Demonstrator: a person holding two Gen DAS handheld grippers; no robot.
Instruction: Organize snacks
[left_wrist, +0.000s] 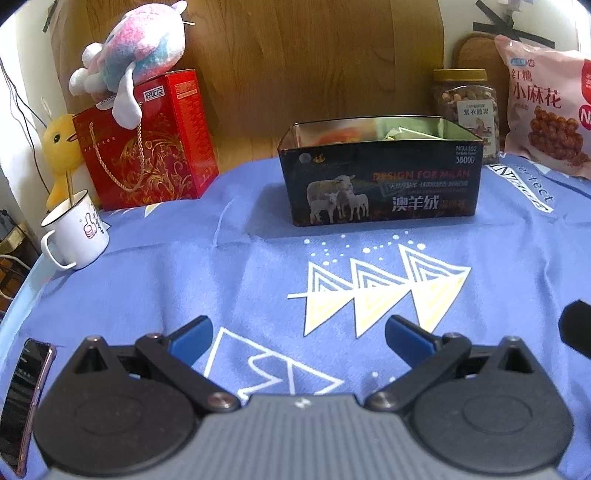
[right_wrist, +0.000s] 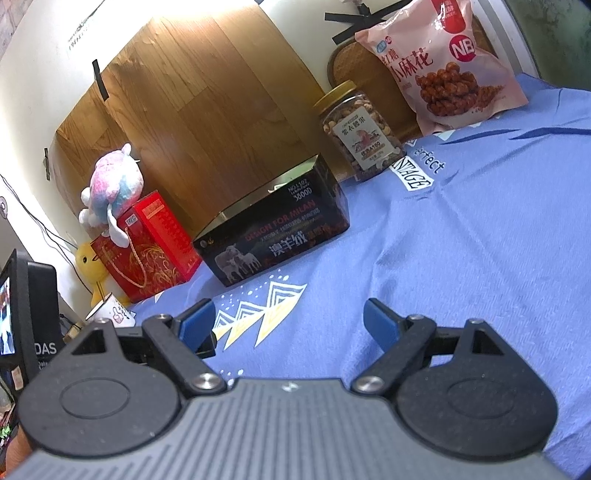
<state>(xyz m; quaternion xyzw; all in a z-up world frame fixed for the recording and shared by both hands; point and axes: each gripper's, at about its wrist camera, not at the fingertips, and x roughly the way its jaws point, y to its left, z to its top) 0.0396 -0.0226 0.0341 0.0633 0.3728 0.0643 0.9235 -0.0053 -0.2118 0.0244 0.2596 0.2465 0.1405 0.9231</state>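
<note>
The left gripper (left_wrist: 298, 338) is wide open and holds nothing. So is the right gripper (right_wrist: 289, 320). The dark tin (left_wrist: 380, 177) sits at twelve o'clock on the blue cloth (left_wrist: 184, 280). Only the left view shows snack packets inside it, and a phone (left_wrist: 26, 402) at eight o'clock.

1 tin (left_wrist: 380, 184), 1 jar (left_wrist: 466, 110), 1 snack bag (left_wrist: 546, 107), 2 plush toys (left_wrist: 136, 51), 1 mug (left_wrist: 75, 232).

a table covered by a blue cloth (left_wrist: 184, 280) with white and yellow triangle prints. on it stand an open dark tin box (left_wrist: 380, 177), a nut jar (left_wrist: 466, 107), a pink snack bag (left_wrist: 546, 107), a red gift bag (left_wrist: 147, 147), a white mug (left_wrist: 75, 230) and a phone (left_wrist: 22, 398).
</note>
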